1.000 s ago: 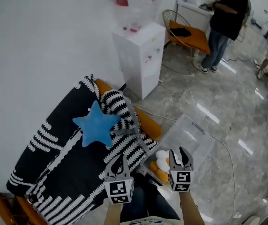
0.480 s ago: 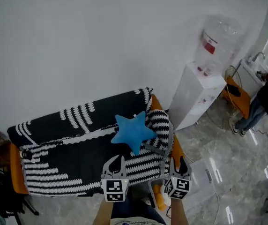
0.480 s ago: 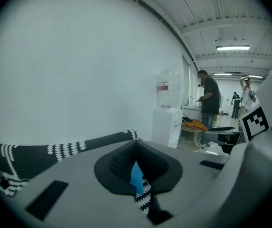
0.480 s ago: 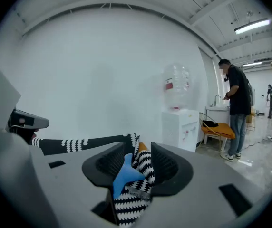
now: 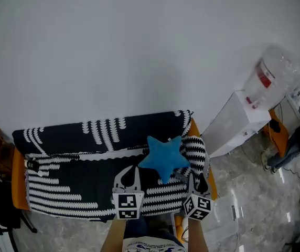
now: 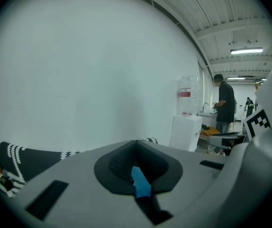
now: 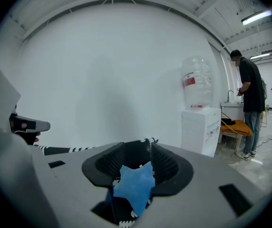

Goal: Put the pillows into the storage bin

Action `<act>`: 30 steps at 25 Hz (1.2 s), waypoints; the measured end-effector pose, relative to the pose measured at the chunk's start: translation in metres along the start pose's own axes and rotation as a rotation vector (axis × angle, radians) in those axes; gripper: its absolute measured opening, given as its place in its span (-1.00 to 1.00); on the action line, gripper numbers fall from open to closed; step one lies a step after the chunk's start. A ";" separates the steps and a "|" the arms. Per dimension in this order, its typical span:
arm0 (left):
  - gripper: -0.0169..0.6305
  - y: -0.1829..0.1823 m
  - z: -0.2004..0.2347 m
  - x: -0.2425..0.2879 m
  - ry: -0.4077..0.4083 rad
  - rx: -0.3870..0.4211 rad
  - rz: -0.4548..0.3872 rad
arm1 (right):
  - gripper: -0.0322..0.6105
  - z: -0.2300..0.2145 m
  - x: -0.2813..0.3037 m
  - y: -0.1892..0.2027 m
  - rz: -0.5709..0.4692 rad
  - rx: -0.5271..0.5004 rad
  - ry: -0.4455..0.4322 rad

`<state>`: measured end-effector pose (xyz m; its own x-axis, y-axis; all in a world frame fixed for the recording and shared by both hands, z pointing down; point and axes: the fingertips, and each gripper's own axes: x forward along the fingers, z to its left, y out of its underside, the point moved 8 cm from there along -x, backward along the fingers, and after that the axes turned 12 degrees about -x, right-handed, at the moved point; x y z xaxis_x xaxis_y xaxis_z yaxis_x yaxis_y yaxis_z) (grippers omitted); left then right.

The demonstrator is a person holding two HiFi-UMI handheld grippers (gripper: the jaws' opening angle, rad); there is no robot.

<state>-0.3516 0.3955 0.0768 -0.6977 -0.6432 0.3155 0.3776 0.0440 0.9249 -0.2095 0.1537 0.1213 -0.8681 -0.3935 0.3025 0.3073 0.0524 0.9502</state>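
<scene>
Far left: orange sofa (image 5: 17, 180) under a black-and-white patterned blanket (image 5: 71, 180), against the white wall. My left hand-held gripper (image 5: 128, 173) hovers over the blanket's front edge, jaws apart, nothing between them. Its own view shows only a sliver of blue through the gap.

Next right is the blue star-shaped plush pillow (image 5: 164, 155), lying flat on the blanket toward the sofa's right end. It has no real long axis, just five arms, and one arm points down toward me.

My right hand-held gripper (image 5: 196, 181) is partly open and empty. The pillow lies ahead and slightly left of it, near but not touching. In the right gripper view the star fills the gap between the jaws, so I judge the right is lined up and nearer, and the left would have to swing right.

Low right on the floor is what looks like the clear plastic storage bin (image 5: 227, 214), mostly cut off. Beyond it stands a white water dispenser (image 5: 242, 122).
</scene>
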 end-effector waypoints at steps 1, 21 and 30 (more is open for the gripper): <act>-0.91 -0.006 0.009 0.008 0.004 -0.001 0.000 | -0.31 0.006 0.011 -0.005 0.000 0.008 0.003; -0.91 -0.009 0.095 0.135 0.020 -0.042 0.120 | -0.30 0.050 0.160 -0.003 0.145 0.078 0.003; -0.91 0.021 0.101 0.188 -0.097 -0.067 0.223 | -0.30 0.020 0.259 0.035 0.267 0.044 -0.093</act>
<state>-0.5371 0.3527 0.1767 -0.6465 -0.5465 0.5323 0.5662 0.1238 0.8149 -0.4317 0.0721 0.2347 -0.7915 -0.2745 0.5461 0.5145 0.1831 0.8377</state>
